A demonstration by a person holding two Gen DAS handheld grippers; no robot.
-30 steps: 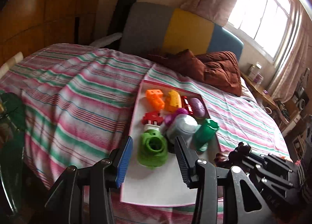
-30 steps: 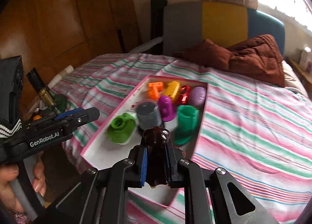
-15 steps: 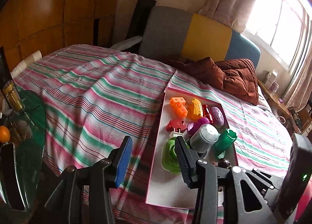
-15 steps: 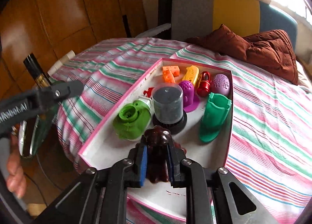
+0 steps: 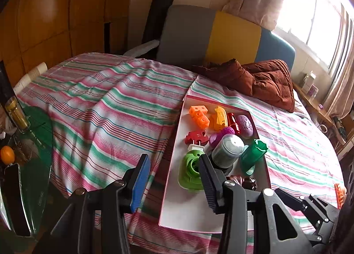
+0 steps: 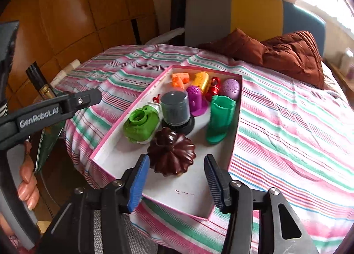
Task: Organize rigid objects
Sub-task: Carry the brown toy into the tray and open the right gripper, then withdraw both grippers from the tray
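Note:
A pink-rimmed white box (image 6: 110, 141) lies on the striped bed and holds several plastic toys. A dark brown fluted mould (image 6: 171, 154) rests on the box floor near its front. My right gripper (image 6: 174, 178) is open, its fingers on either side of the mould and not touching it. Behind stand a green toy (image 6: 141, 126), a grey capped cylinder (image 6: 176, 107) and a green boot-shaped piece (image 6: 221, 116). My left gripper (image 5: 174, 184) is open and empty, left of the box's near end; the box also shows in the left wrist view (image 5: 174, 165).
A brown quilt (image 5: 261, 81) lies at the head of the bed. A green glass side table (image 5: 33, 143) with a bottle (image 5: 13, 107) and an orange (image 5: 7, 154) stands to the left. An orange ridged item (image 5: 339, 192) lies on the bed, right.
My right gripper has opened and let go of the brown mould, which now sits in the box. The left gripper has pulled back a little and stays open.

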